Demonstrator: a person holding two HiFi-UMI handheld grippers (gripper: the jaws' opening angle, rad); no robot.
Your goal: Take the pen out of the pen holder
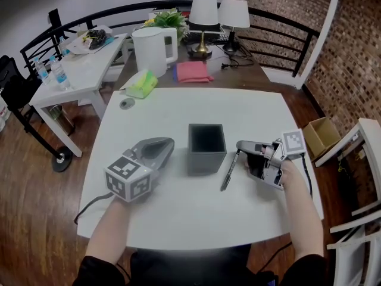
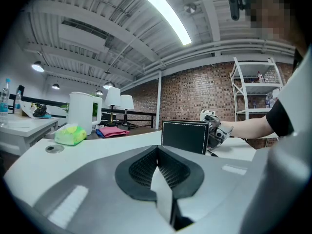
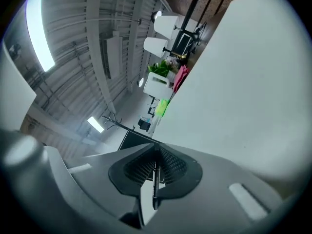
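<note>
The black square pen holder (image 1: 206, 148) stands upright in the middle of the white table (image 1: 178, 213), and I see nothing inside it. My right gripper (image 1: 241, 146) lies low just right of the holder, rolled on its side, shut on a dark pen (image 1: 230, 171). The pen slants from the jaws down toward the table's near side. In the right gripper view the pen (image 3: 155, 186) runs along the seam of the closed right gripper (image 3: 155, 155), with the holder (image 3: 134, 139) behind. My left gripper (image 1: 168, 144) rests left of the holder, shut and holding nothing. From the left gripper (image 2: 157, 149) the holder (image 2: 185, 136) shows ahead.
A white kettle (image 1: 152, 49), a green tissue pack (image 1: 141, 83), a pink cloth (image 1: 193, 71) and two lamps (image 1: 204, 16) sit beyond the table's far edge. A small round disc (image 1: 126, 103) lies at the far left corner. A cardboard box (image 1: 321, 136) is on the floor at right.
</note>
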